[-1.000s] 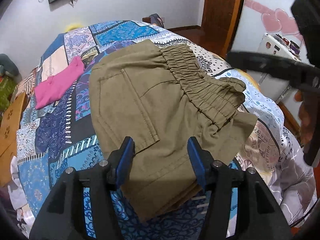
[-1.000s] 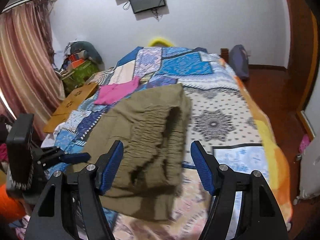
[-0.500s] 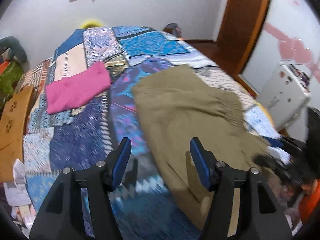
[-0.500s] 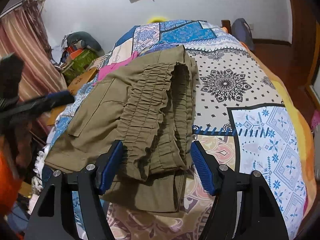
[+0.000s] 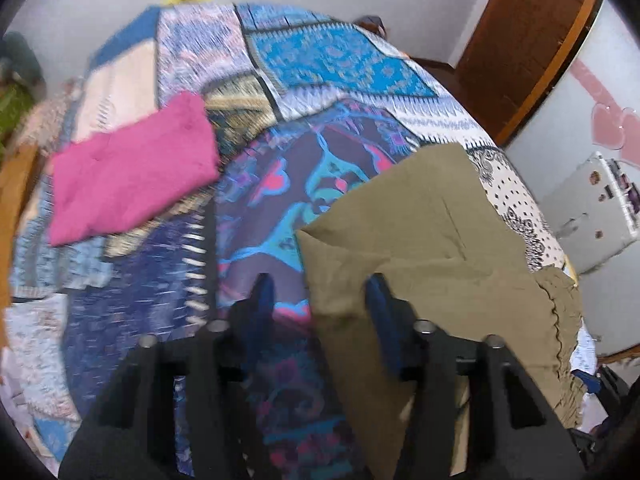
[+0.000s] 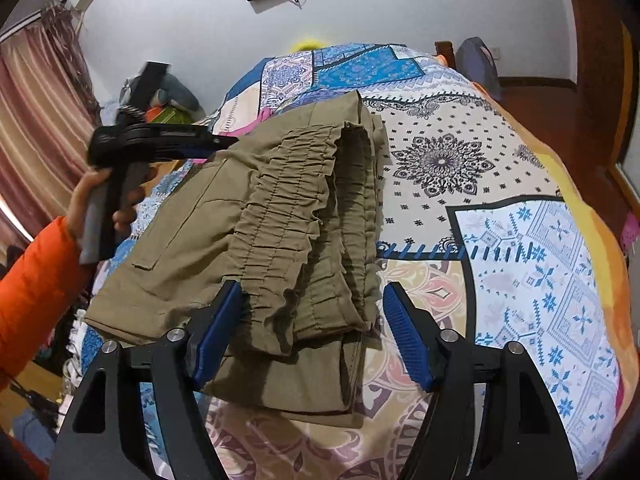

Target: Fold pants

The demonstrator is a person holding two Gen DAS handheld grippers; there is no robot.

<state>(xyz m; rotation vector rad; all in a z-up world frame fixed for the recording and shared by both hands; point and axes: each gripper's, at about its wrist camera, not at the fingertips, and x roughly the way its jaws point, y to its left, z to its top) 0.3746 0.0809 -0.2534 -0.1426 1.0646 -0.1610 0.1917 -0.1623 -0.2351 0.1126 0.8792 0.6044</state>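
Olive-green pants [image 6: 256, 216] lie folded on the patterned bedspread, the gathered elastic waistband on top. In the right wrist view my right gripper [image 6: 312, 312] is open, its blue pads on either side of the near end of the waistband, just above the cloth. My left gripper [image 5: 320, 300] is open at the far left corner of the pants [image 5: 420, 248]; its right pad hangs over the olive cloth and its left pad over the bedspread. The left gripper also shows in the right wrist view [image 6: 224, 142], held by a hand in an orange sleeve.
A folded pink garment [image 5: 132, 168] lies on the bed [image 5: 340, 60] left of the pants. A cardboard box and a pile of things stand by the curtain at the left. A wooden door [image 5: 520, 40] and a white cabinet [image 5: 592, 208] are at the right.
My left gripper has swung left and forward to the far left corner of the pants. My right gripper has moved closer and lower over the waistband. Both stay open.
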